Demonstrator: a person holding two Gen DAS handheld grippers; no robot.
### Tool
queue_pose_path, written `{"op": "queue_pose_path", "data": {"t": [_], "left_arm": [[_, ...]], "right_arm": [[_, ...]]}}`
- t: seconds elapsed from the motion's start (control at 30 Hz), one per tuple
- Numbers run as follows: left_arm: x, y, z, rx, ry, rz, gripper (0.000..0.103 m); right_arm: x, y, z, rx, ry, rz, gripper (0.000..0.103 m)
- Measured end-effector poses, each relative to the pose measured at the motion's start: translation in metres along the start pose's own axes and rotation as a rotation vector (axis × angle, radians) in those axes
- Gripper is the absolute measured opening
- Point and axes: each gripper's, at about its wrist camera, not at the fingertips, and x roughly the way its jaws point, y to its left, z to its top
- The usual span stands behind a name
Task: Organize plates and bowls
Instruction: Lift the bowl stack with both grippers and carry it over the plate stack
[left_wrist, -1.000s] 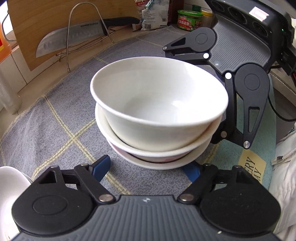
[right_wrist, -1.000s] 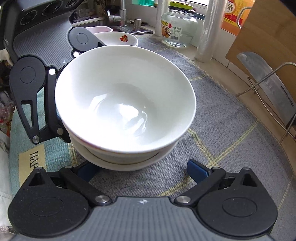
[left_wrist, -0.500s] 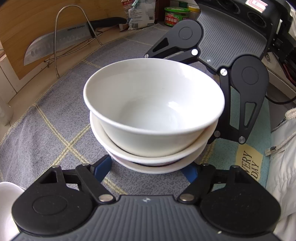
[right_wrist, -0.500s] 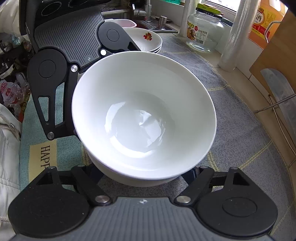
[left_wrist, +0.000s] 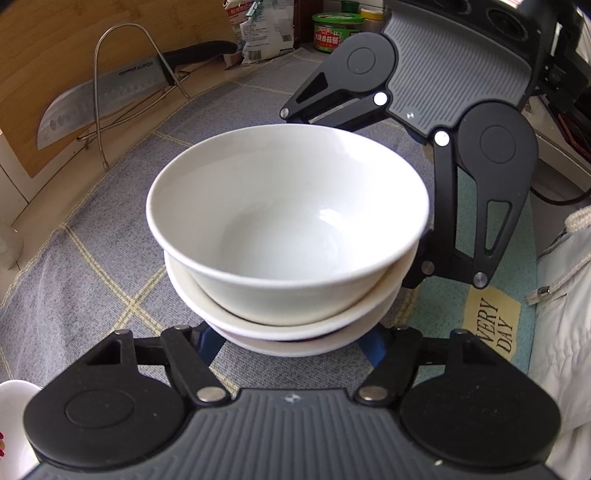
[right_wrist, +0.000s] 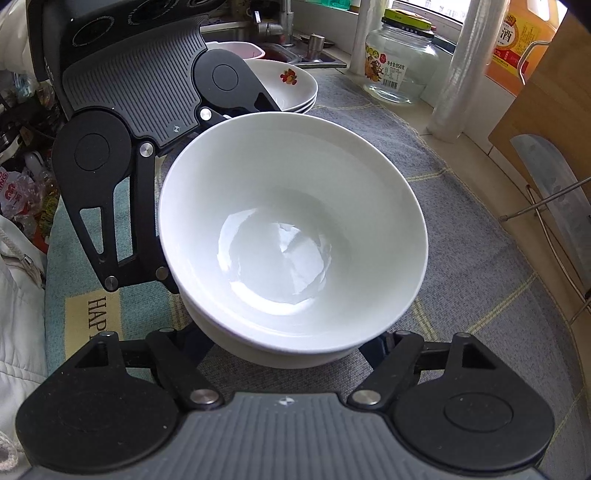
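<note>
Gripping stage: stack of white bowls (left_wrist: 288, 236) sits mid-counter on the grey checked mat (left_wrist: 92, 266), left hand-held gripper (left_wrist: 291, 345) and right hand-held gripper (right_wrist: 284, 350) straddling its base from opposite sides, both sets of jaws closing, blue pads at the lowest bowl but contact is hidden under the rims so can't confirm a clamp. Next move likely needs both seated evenly, then a level lift toward the flowered plates (right_wrist: 291, 83) by the sink. Behind: cutting board (left_wrist: 74, 48), knife (left_wrist: 107, 96) on wire rack, glass jar (right_wrist: 400, 70).
</note>
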Motion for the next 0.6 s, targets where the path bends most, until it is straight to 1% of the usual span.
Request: {"op": "queue_pose_path", "data": {"t": [0.23,0.6], "left_arm": [[-0.007,-0.011,-0.002,0.009,-0.013,0.02,0.072],[-0.033,-0.023,-0.005,-0.008,-0.036,0.057,0.072]], "right_arm": [[-0.001,0.003,0.003,0.009,0.013,0.003,0.084],[-0.018,0.021,0.015,-0.037,0.007,-0.016,0.083]]}}
